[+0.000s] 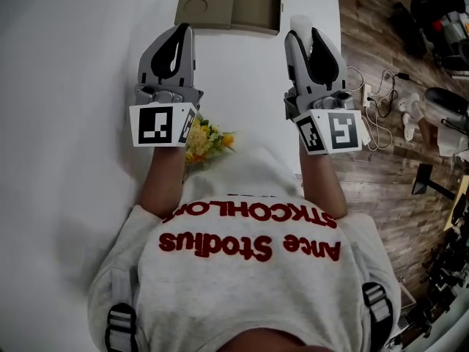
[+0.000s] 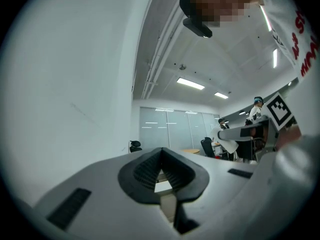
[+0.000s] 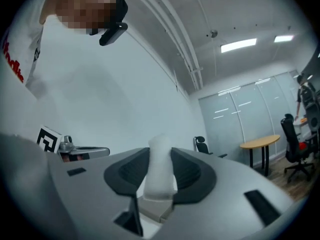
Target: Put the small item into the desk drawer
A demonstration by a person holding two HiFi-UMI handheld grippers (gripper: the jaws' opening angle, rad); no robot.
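Observation:
My right gripper (image 1: 306, 29) is held up over the white desk (image 1: 88, 86), shut on a small white item (image 1: 297, 23) that pokes out past its tips. In the right gripper view that white item (image 3: 161, 171) stands upright between the dark pads (image 3: 187, 173), which press on both of its sides. My left gripper (image 1: 182, 29) is level with it on the left; in its own view the left gripper (image 2: 161, 154) has its jaws closed together with nothing between them. A tan drawer-like tray (image 1: 256, 6) with round recesses lies beyond both grippers.
A bunch of yellow flowers (image 1: 207, 139) lies on the desk close to the person's body. To the right of the desk's edge is wood floor with cables and a power strip (image 1: 375, 97). Office chairs (image 3: 295, 144) and a round table (image 3: 260, 144) stand far off.

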